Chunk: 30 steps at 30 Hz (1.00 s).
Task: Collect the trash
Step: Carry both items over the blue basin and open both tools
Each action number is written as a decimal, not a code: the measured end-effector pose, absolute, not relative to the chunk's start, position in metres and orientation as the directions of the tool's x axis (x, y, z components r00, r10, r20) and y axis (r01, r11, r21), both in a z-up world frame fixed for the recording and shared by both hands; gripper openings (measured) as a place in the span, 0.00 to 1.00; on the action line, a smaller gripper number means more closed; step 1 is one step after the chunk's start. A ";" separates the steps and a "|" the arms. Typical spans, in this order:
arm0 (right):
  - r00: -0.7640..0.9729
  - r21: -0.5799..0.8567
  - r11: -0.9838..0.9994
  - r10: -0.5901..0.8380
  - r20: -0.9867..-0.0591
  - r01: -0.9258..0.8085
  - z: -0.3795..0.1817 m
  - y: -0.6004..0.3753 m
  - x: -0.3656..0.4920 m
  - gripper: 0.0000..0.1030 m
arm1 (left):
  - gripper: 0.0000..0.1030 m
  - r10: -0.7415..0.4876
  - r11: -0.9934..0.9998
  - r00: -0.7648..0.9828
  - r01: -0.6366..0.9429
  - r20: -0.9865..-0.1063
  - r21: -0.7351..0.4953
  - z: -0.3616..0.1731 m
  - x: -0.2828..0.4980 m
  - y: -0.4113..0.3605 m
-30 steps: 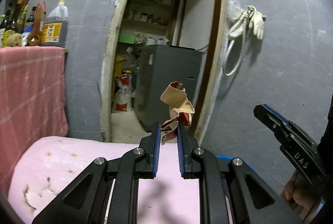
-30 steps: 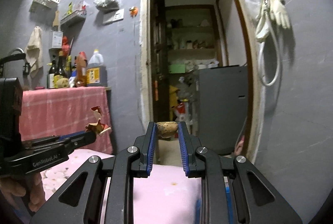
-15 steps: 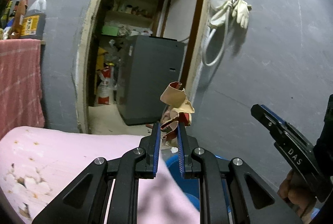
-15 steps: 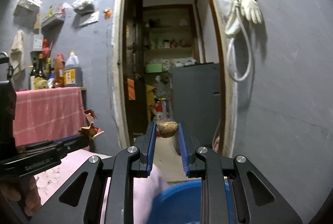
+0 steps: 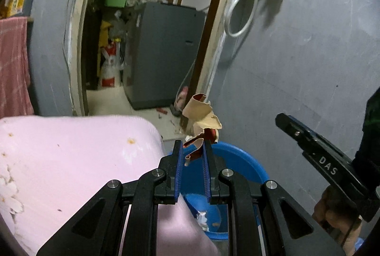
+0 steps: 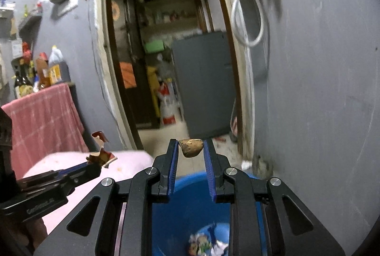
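Both grippers have swung right since a second ago: the pink table has slid off to the left and the blue bin, unseen then, now sits under both sets of fingers.

Far left, the pink table with crumbs and stains, its rounded corner just beside the bin. Next, the left gripper, fingers pressed in on a crumpled tan-and-red wrapper; most of the wrapper sticks up and forward past the tips, long axis roughly upright. Below and ahead of it, the blue bin, rim showing past the fingertips, so the left tips look to be near the bin's table-side edge, partly over the table corner. Some scraps already lie in the bin.

Then the right gripper, pinching a small brown lump, maybe a food scrap, right at the tips, lump lying crosswise between the fingers. In its view the bin fills the space straight below, with litter at the bottom. Right gripper seems better centred over the opening; bin lies straight down from the lump.

Judgement: the drop comes next. Right could release where it is; left likely needs a bit more travel rightward so the tall wrapper clears the table edge. Light wrapper may flutter or cling to the pads.
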State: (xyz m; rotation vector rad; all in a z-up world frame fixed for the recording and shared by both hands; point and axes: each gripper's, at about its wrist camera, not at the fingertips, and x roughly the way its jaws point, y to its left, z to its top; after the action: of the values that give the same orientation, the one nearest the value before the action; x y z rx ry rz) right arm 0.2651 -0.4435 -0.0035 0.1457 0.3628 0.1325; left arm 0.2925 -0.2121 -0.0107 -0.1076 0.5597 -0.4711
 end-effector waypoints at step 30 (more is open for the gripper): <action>0.870 0.239 0.968 0.179 -0.460 -0.074 -0.023 -0.460 0.282 0.23 | 0.16 -0.483 0.872 0.612 0.400 -0.627 -0.282 -0.050 0.322 -0.231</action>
State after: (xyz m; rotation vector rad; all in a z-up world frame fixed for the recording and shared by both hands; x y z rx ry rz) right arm 0.2816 -0.4602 -0.0234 0.2173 0.4999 0.1334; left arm 0.3217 -0.2311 -0.0499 -0.1181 0.7571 -0.5106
